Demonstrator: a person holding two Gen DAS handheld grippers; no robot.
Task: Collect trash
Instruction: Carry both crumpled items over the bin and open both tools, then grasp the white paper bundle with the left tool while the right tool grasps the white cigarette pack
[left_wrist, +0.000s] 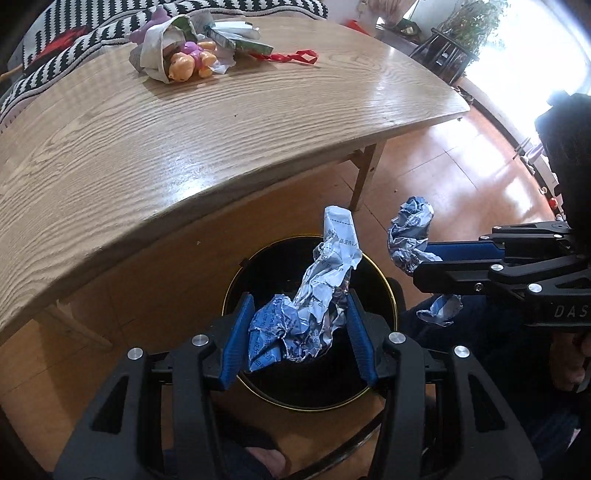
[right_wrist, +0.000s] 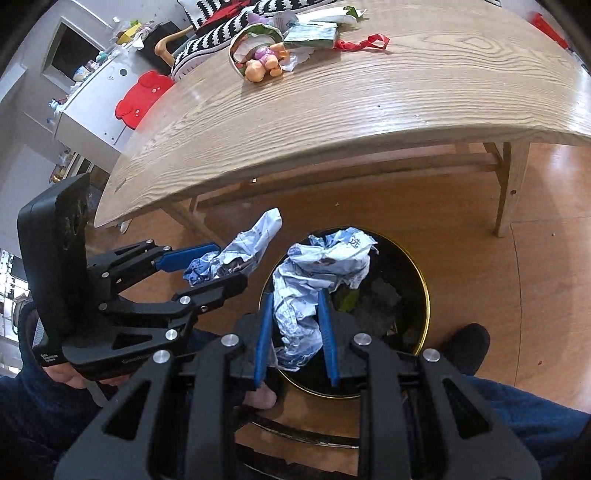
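While both grippers hang over the black bin (left_wrist: 266, 280), the left gripper (left_wrist: 299, 325) pinches a crumpled blue-and-white wrapper (left_wrist: 310, 295) printed with Chinese characters too creased to read. Just to its right, the right gripper (right_wrist: 295, 321) clamps a second crumpled wrapper (right_wrist: 317, 273) of the same print, one large character showing. "DAS" is legible on the right gripper's body. Beyond them, on the tabletop (left_wrist: 184, 140), lie a plastic toy (left_wrist: 192, 61), torn packaging (left_wrist: 236, 37) and a red ribbon (left_wrist: 291, 57).
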